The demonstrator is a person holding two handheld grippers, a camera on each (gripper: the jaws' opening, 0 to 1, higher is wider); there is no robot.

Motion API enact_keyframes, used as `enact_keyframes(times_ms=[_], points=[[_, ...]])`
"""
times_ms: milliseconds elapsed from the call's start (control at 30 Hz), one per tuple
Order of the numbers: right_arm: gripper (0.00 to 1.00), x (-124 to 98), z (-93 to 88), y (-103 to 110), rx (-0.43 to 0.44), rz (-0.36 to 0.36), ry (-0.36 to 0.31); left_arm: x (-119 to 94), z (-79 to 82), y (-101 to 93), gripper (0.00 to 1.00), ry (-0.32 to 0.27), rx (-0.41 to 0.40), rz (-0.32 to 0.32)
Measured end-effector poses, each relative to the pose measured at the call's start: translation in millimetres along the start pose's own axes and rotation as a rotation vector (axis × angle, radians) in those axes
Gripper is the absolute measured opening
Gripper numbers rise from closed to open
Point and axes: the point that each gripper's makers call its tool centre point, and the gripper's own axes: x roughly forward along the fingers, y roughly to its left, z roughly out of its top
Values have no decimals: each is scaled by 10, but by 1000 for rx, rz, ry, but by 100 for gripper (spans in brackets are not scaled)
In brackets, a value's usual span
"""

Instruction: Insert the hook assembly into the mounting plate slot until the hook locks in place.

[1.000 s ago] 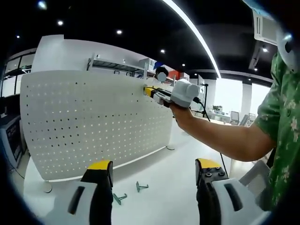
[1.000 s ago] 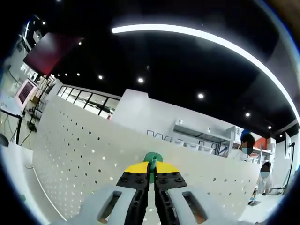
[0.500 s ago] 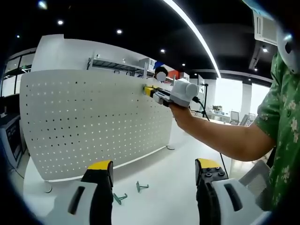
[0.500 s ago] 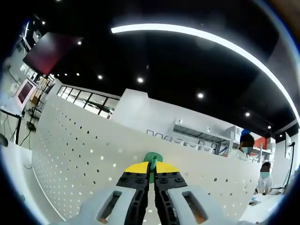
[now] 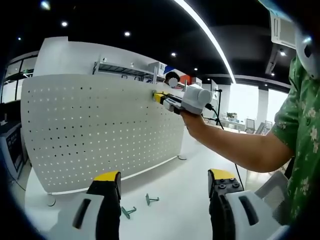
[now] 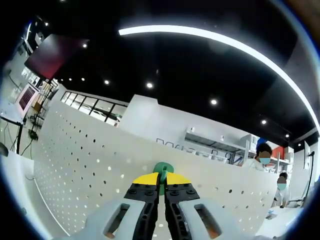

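Note:
A white perforated mounting plate [image 5: 100,130] stands upright on the white table. In the left gripper view my left gripper [image 5: 165,182] is open low over the table, nothing between its yellow-tipped jaws. My right gripper [image 5: 159,97], held by a person's hand, is pressed against the plate near its top edge. In the right gripper view my right gripper [image 6: 161,181] is shut on a green hook [image 6: 162,169], whose head meets the plate [image 6: 90,165] close to its upper rim. Two more green hooks [image 5: 151,199] lie on the table before the plate.
The person's forearm [image 5: 235,147] and green patterned sleeve [image 5: 300,115] cross the right of the left gripper view. The plate's round foot [image 5: 49,200] rests at the table's left. People stand in the background [image 6: 263,155].

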Motion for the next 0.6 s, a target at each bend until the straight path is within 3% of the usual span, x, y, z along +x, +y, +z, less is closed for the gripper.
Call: enact_keyframes(times_ms=[600], points=[[2, -11, -64, 4, 9, -7, 19, 1, 1, 11, 73, -1, 1, -2]])
